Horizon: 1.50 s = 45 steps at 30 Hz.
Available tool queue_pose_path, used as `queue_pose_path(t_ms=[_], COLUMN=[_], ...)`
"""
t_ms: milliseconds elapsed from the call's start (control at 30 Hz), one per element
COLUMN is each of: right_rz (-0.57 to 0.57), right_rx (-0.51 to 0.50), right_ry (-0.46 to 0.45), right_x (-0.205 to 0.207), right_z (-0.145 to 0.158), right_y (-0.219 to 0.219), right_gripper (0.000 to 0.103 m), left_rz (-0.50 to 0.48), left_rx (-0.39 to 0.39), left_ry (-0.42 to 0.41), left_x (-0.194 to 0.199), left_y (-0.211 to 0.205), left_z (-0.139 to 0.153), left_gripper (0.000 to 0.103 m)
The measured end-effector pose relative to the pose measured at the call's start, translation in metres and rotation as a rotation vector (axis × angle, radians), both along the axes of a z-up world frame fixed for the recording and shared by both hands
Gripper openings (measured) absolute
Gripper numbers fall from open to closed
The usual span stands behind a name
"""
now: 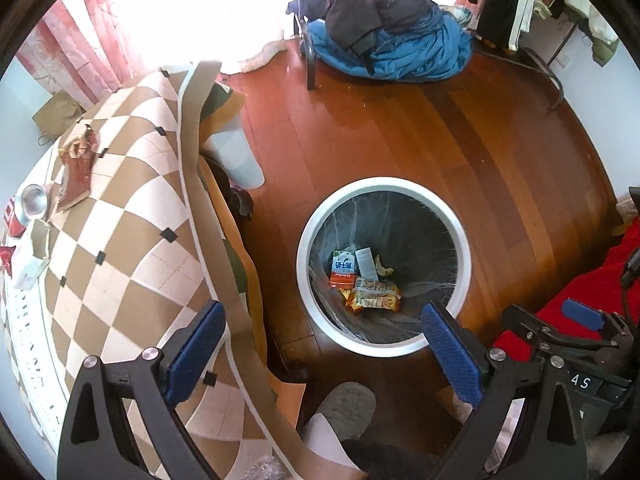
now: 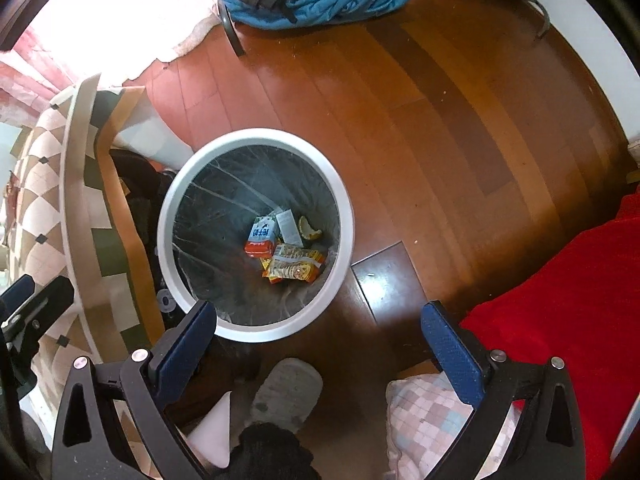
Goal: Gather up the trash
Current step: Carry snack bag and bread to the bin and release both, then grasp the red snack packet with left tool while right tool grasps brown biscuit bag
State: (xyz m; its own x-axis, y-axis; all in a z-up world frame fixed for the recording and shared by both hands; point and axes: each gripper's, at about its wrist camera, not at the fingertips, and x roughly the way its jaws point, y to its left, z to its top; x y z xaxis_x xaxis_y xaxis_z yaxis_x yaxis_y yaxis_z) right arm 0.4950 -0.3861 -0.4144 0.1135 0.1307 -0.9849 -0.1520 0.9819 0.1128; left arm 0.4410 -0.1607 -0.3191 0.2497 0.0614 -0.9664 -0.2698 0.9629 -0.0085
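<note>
A round white-rimmed trash bin [image 1: 305,240] with a dark liner stands on the wooden floor and holds a small carton [image 1: 343,267], snack wrappers [image 1: 374,295] and a peel. It also shows in the right wrist view [image 2: 344,208]. My left gripper [image 1: 322,344] is open and empty above the bin's near rim. My right gripper [image 2: 320,338] is open and empty just right of the bin. On the checkered tablecloth [image 1: 132,208] lie a red can [image 1: 24,212], a brown wrapper [image 1: 78,168] and a torn white box [image 1: 34,256].
A blue and dark heap of clothes [image 1: 384,36] lies at the back by a metal rack leg [image 1: 310,60]. A red blanket [image 2: 560,300] is at the right. A grey slipper [image 2: 288,392] and a checkered cushion [image 2: 428,420] are near my grippers.
</note>
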Motion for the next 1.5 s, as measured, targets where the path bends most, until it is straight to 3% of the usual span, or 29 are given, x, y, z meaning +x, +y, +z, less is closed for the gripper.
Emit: queue_pose_path(t_ms=[233, 467, 600, 733, 933, 1067, 1233, 1500], right_rz=[-0.003, -0.015, 0.014, 0.089, 0.216, 0.283, 0.337, 0.391], right_rx=[0.027, 0.106, 0.156, 0.2, 0.264, 0.284, 0.249, 0.111], right_ry=[-0.067, -0.167, -0.239, -0.262, -0.223, -0.179, -0.116, -0.085], right_x=[-0.02, -0.042, -0.054, -0.062, -0.067, -0.063, -0.046, -0.015], right_z=[0.054, 0.126, 0.171, 0.199, 0.205, 0.183, 0.14, 0.077], right_y=[-0.003, 0.004, 0.026, 0.071, 0.186, 0.276, 0.376, 0.474], right_gripper=[0.103, 0.103, 0.103, 0.103, 0.103, 0.103, 0.103, 0.096], left_rz=[0.018, 0.083, 0.152, 0.251, 0.442, 0.556, 0.598, 0.544], left_rx=[0.027, 0.084, 0.102, 0.135, 0.186, 0.187, 0.112, -0.017], left_ry=[-0.08, -0.208, -0.255, -0.266, -0.204, -0.153, -0.111, -0.033], left_x=[-0.024, -0.055, -0.077, -0.101, -0.146, -0.172, -0.184, -0.164], left_y=[0.002, 0.029, 0.068, 0.122, 0.236, 0.319, 0.398, 0.444], left_z=[0.048, 0.119, 0.149, 0.158, 0.134, 0.102, 0.051, -0.01], left_gripper=[0.1, 0.1, 0.1, 0.1, 0.1, 0.1, 0.098, 0.06])
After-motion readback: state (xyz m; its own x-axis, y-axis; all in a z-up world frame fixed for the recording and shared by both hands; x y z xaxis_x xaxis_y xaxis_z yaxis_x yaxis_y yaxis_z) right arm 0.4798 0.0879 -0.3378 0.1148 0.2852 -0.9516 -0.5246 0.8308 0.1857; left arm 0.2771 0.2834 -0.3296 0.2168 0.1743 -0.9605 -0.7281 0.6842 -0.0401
